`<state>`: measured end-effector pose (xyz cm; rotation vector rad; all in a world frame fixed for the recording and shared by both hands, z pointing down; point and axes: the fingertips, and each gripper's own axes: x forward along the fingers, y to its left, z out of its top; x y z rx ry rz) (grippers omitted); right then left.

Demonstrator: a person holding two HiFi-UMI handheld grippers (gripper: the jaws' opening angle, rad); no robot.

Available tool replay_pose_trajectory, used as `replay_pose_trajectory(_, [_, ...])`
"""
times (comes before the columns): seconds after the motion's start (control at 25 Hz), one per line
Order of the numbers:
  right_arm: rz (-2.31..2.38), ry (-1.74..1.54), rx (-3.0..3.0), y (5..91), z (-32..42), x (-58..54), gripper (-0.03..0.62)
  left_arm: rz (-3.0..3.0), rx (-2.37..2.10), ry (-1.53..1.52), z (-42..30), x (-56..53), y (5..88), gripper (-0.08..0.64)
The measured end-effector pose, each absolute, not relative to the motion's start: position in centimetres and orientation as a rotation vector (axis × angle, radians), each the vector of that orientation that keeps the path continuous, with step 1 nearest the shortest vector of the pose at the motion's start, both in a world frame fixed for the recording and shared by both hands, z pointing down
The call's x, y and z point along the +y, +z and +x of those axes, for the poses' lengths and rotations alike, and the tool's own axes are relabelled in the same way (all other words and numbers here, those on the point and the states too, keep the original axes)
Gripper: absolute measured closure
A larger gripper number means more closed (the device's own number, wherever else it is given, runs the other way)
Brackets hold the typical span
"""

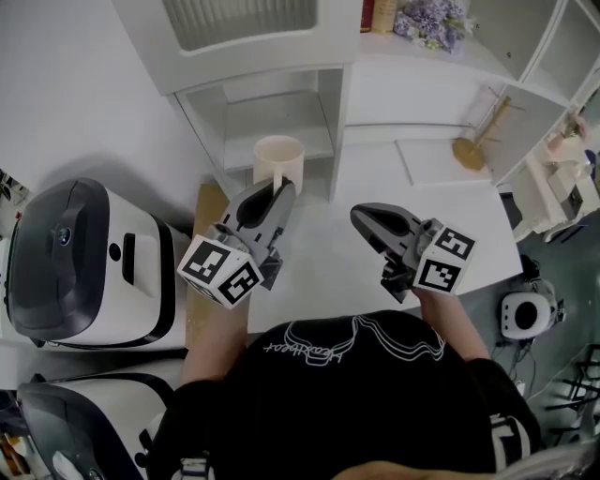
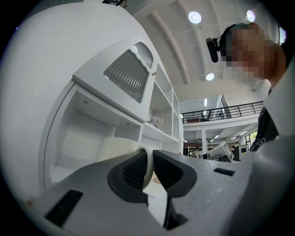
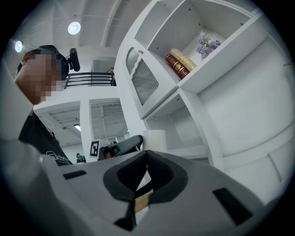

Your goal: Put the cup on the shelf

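Note:
A cream cup [image 1: 277, 157] hangs upright in front of the white shelf unit's low open compartment [image 1: 281, 114]. My left gripper [image 1: 282, 190] is shut on the cup's near rim, one jaw inside and one outside. In the left gripper view the rim [image 2: 148, 167] is pinched between the dark pads, with the compartment [image 2: 78, 133] just beyond. My right gripper [image 1: 360, 217] hovers over the white table [image 1: 469, 234] to the right, shut with nothing in it. Its own view shows the pads meeting [image 3: 146, 157], and the cup [image 3: 155, 138] and left gripper [image 3: 123, 144] ahead.
Two white and grey machines [image 1: 84, 262] stand on the left below the table. A wooden stand [image 1: 478, 141] rests at the back right. Purple flowers [image 1: 431, 23] and books [image 3: 179, 62] fill the upper shelf. A brown board [image 1: 208, 201] lies at the table's left edge.

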<state>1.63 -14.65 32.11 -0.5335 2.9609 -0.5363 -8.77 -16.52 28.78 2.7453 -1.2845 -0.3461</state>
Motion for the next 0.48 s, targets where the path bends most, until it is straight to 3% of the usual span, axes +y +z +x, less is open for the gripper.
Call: replay_pose_trajectory(0.48, [-0.570, -0.602, 2.951, 33.6, 1.3, -17.1, 0.586, 2.706, -1.364, -0.409, -11.9, -22.4, 29.3, 0.520])
